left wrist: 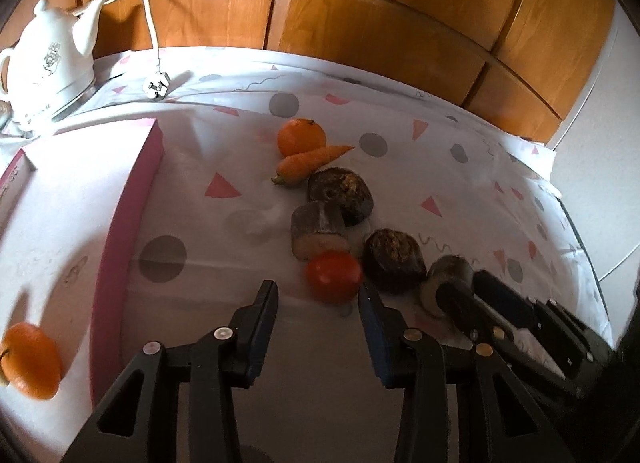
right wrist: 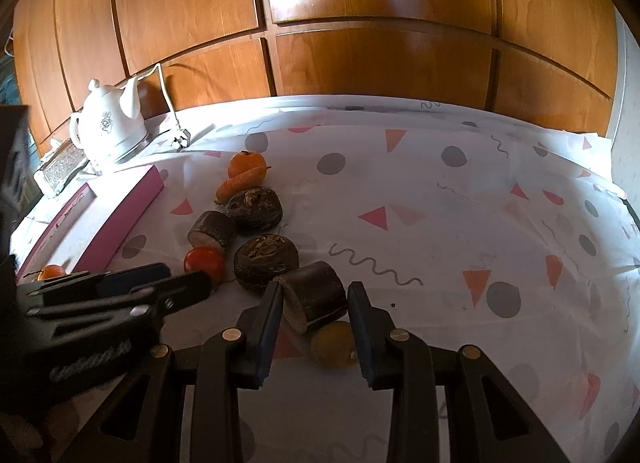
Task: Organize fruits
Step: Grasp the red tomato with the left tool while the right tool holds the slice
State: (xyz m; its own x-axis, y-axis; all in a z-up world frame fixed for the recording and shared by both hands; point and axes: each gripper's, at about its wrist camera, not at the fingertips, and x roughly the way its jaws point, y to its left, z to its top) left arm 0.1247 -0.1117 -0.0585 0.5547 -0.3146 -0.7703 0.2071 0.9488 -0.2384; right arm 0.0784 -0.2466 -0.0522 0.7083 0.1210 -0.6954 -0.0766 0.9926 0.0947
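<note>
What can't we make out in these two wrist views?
- Yellow fruit: right wrist view, partly hidden behind the right hand-held gripper; type unclear.
- Whether that gripper's pads press the dark log piece: cannot tell.
- Orange in the pink box: left wrist view, cut by the left edge.
- Dark round lumps: unidentifiable.

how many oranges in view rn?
2. One orange sits on the tablecloth touching the carrot; the other orange lies in the pink box. More may be hidden.
</note>
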